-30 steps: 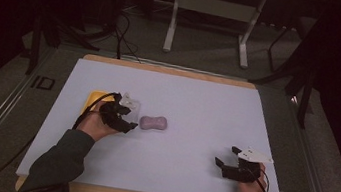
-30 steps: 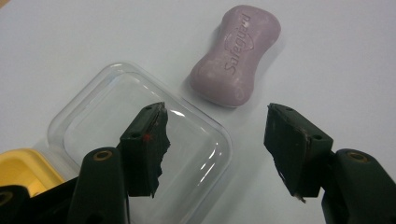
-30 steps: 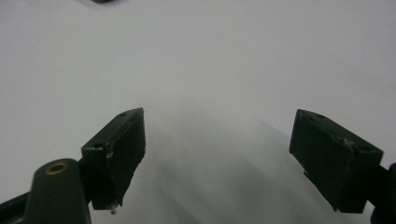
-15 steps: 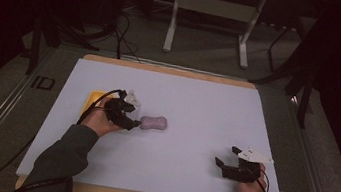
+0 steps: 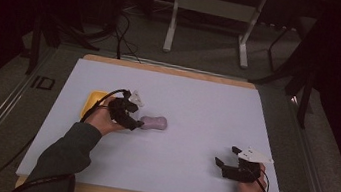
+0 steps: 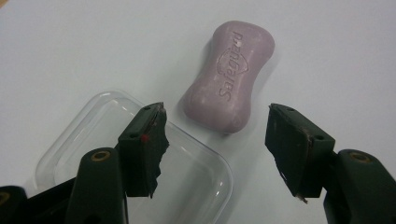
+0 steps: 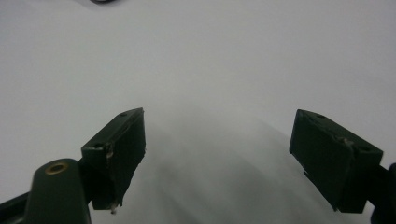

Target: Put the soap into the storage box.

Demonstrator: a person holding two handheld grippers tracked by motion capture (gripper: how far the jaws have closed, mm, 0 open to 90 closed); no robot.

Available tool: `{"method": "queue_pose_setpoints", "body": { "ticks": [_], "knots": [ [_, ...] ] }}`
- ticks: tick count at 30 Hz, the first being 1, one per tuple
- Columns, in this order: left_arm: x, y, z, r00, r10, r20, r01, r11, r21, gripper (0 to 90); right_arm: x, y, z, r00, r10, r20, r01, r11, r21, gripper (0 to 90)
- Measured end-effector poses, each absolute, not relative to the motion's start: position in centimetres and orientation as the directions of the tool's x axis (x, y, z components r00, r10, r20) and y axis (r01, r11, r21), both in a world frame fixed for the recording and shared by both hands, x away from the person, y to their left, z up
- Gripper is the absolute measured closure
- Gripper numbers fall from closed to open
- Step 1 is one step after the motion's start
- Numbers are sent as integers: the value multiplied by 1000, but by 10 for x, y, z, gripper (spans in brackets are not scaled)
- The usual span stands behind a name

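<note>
yellow dish (image 5: 92, 103) sits at the far left of the mat (image 5: 199, 95); just right of it the left gripper (image 5: 130, 120) hovers, jaws apart and just been opening, nothing pinched; a clear lid (image 6: 107, 140) lies under them, and the soap (image 6: 227, 77) rests bare on the mat just beyond the tips, possibly touching none; far right, the right gripper (image 5: 228, 160) waits wide and empty; soap not yet picked up or boxed.

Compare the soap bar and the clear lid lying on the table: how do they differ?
The soap bar is opaque lilac; the clear lid is see-through. The soap bar is a solid, waisted block stamped with a brand; the clear lid is a thin, plain rounded rectangle. Both lie flat on the white table, unheld.
</note>
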State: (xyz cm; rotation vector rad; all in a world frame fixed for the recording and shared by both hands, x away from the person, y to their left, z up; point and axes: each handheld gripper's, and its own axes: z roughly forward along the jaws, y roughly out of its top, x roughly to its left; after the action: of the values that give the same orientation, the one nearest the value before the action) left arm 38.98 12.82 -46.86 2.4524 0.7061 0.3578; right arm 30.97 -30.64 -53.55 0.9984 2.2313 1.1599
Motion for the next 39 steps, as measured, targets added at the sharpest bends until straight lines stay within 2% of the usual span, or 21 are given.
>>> {"method": "queue_pose_setpoints", "body": {
  "ticks": [19,30,39],
  "knots": [
    [402,119,-471,846,528,77,404,-727,555,385,310,-306,-536,-647,761,-50,399,394,828,181],
    [404,110,-473,859,510,53,405,-738,539,318,310,-306,-536,-648,760,-53,399,398,826,181],
    [411,103,-476,866,498,47,403,-751,524,323,310,-306,-536,-648,760,-51,399,396,827,181]
  ]
}}
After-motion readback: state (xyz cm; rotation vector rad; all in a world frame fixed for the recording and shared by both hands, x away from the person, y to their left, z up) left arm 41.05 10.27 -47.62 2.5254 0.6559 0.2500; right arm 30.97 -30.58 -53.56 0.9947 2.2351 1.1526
